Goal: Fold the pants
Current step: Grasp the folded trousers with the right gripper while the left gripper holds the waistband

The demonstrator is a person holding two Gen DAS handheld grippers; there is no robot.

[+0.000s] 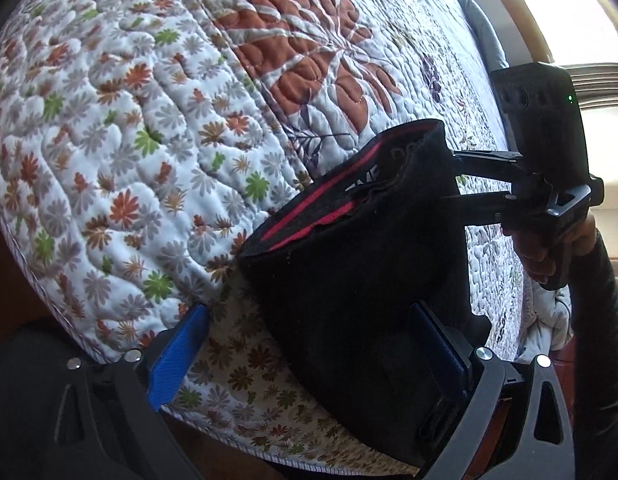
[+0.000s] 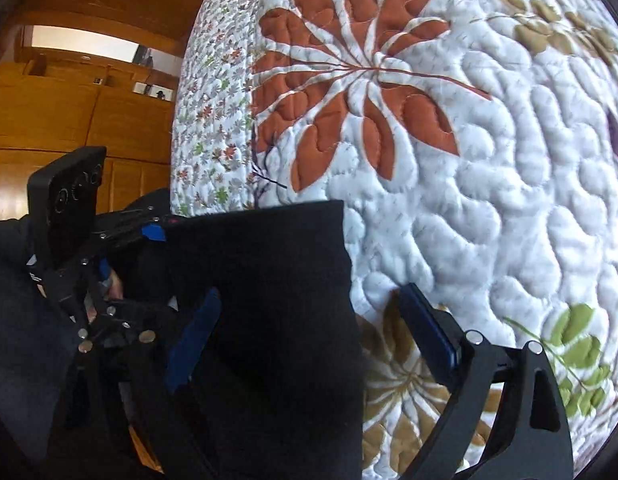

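Black pants (image 1: 349, 272) with a red waistband (image 1: 309, 216) lie bunched on the quilt near the bed's edge. My left gripper (image 1: 309, 348) is open, its blue pads (image 1: 177, 352) wide apart; the cloth lies between them and drapes over the right finger. In the right wrist view the pants (image 2: 269, 300) fill the lower middle. My right gripper (image 2: 313, 332) is open too, with one pad (image 2: 193, 340) against the black cloth and the other over the quilt. Each gripper shows in the other's view: the right gripper (image 1: 455, 176) at the waistband end, the left gripper (image 2: 157, 222) at the cloth's far side.
A quilted bedspread (image 1: 129, 140) with leaf and flower prints covers the bed, and its near edge (image 1: 245, 444) runs below the left gripper. Wooden cabinets (image 2: 69, 112) stand beyond the bed. A bright window (image 1: 569, 8) is at the far right. A hand (image 1: 541, 252) in a dark sleeve holds the right gripper.
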